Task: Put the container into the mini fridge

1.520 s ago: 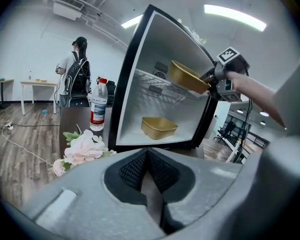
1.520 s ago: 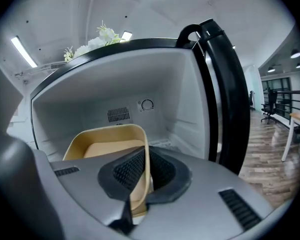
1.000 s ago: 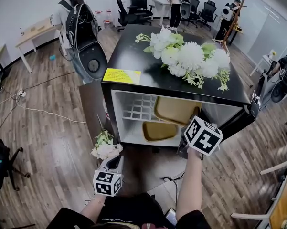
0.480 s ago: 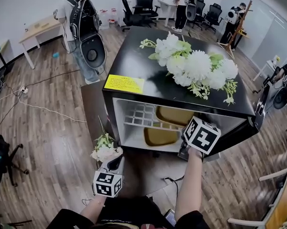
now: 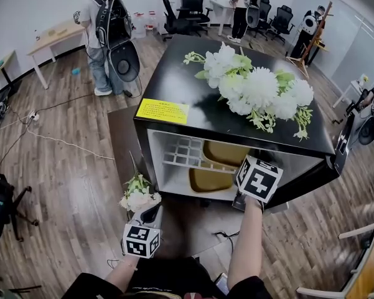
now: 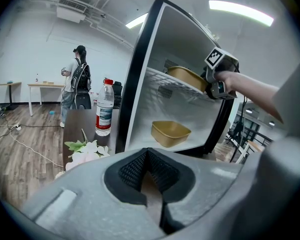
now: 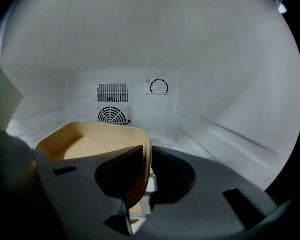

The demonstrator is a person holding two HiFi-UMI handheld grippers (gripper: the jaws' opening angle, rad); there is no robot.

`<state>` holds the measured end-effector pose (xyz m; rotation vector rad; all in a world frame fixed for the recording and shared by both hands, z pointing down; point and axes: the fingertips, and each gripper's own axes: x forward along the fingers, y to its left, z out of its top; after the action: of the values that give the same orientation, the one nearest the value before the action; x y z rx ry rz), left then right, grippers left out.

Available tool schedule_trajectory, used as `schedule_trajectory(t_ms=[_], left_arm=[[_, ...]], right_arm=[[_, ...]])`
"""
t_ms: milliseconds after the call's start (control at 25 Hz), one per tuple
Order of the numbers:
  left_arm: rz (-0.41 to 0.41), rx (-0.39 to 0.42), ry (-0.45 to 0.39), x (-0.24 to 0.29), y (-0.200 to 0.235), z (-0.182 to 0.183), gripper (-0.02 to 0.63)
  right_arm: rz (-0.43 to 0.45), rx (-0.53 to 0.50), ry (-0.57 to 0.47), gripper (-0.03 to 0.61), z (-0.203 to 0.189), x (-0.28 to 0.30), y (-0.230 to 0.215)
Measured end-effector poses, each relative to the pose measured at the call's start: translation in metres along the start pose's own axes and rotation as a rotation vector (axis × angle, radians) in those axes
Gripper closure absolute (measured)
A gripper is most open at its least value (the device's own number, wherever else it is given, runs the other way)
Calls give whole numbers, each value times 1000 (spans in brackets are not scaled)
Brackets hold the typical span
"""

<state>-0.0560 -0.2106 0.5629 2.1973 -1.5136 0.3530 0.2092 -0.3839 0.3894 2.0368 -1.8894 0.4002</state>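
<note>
Container point(image 7: 85, 144) sits on the mini fridge's point(image 5: 174, 83) upper shelf point(image 5: 177, 147), its wall between the right tongs point(image 7: 146, 159), whose jaws have just been opening; left tongs point(image 6: 148, 156) are clenched, empty.

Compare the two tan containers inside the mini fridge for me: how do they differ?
The upper container sits on the wire shelf; the lower container sits on the fridge floor. The right gripper has the upper container's wall between its jaws, which have just been opening; nothing touches the lower container. Both are tan, rounded-rectangular and look empty.
</note>
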Motion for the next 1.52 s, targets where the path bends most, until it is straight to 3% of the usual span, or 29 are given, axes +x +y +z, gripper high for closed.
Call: schedule_trajectory(t_ms=[120, 320, 600, 840, 1000, 1520], left_arm=[[-1, 4, 0, 0, -2, 0, 606], [9, 4, -11, -2, -1, 2, 606], [9, -8, -34, -3, -2, 7, 606], [-13, -22, -75, -7, -6, 18, 606], [-34, -6, -96, -12, -13, 25, 606], [-136, 16, -167, -38, -37, 42, 606]], right_arm=[[8, -7, 0, 492, 0, 0, 1], [44, 6, -21, 395, 3, 0, 4], [113, 48, -120, 293, 15, -10, 10], [223, 116, -254, 268, 29, -41, 16], [277, 97, -321, 259, 30, -63, 20], [359, 15, -294, 251, -18, -120, 35]])
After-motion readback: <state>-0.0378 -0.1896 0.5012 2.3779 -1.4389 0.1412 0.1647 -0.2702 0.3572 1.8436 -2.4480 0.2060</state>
